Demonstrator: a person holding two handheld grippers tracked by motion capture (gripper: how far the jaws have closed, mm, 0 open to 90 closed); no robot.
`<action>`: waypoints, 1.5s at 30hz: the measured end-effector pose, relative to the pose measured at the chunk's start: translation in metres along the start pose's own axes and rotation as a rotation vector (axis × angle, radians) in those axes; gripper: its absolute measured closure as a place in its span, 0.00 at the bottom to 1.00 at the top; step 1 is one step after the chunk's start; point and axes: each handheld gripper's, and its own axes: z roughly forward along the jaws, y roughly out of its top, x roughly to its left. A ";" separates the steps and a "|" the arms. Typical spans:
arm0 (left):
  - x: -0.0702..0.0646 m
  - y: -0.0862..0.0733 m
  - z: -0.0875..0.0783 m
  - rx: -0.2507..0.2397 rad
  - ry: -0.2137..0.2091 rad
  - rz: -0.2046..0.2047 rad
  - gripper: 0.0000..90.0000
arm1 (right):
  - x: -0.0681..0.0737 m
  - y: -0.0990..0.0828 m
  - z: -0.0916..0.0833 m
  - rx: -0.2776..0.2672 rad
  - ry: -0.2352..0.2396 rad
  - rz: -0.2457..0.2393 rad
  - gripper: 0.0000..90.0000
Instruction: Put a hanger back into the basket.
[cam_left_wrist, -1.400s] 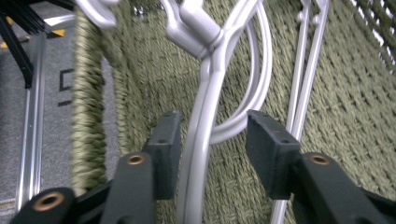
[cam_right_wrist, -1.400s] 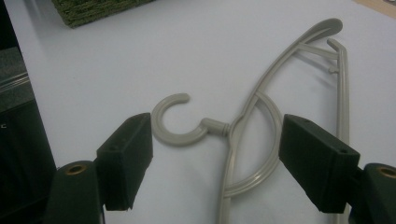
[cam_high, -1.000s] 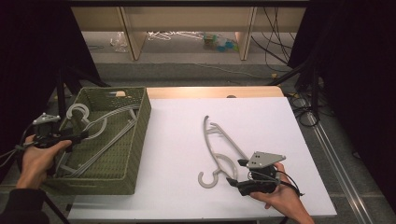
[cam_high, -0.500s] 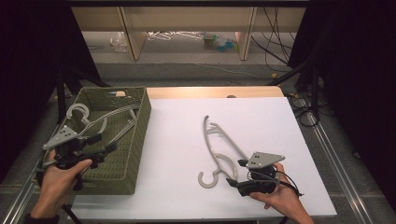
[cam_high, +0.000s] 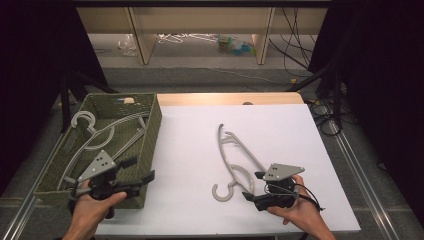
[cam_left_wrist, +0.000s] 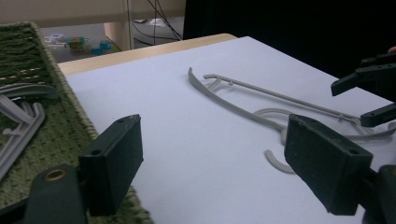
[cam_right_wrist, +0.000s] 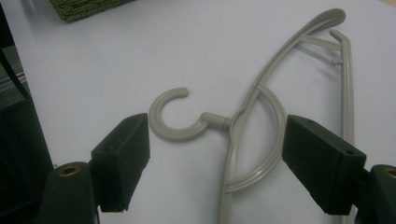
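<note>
The hanger (cam_high: 235, 162) lies flat on the white bench (cam_high: 190, 145). The right tool (cam_high: 251, 185) rests released, its jaws astride the hook end without pressing it. The left tool (cam_high: 140, 170), jaws just opening and empty, hovers at the basket (cam_high: 150, 125) edge.

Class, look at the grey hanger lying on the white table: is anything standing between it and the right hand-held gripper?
Nothing visible does. The right hand-held gripper has open jaws around the hanger near its hook, with only bare white table between pads and plastic.
</note>
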 end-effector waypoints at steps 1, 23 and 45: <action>-0.003 -0.001 0.001 0.002 -0.013 -0.005 0.20 | 0.000 0.000 0.000 0.000 0.001 0.000 0.27; -0.035 -0.039 0.026 0.010 -0.106 0.071 0.18 | 0.000 -0.007 0.004 0.011 0.018 0.016 0.19; -0.041 -0.047 0.028 0.030 -0.103 0.088 0.18 | 0.006 -0.018 0.020 0.209 -0.010 -0.032 0.24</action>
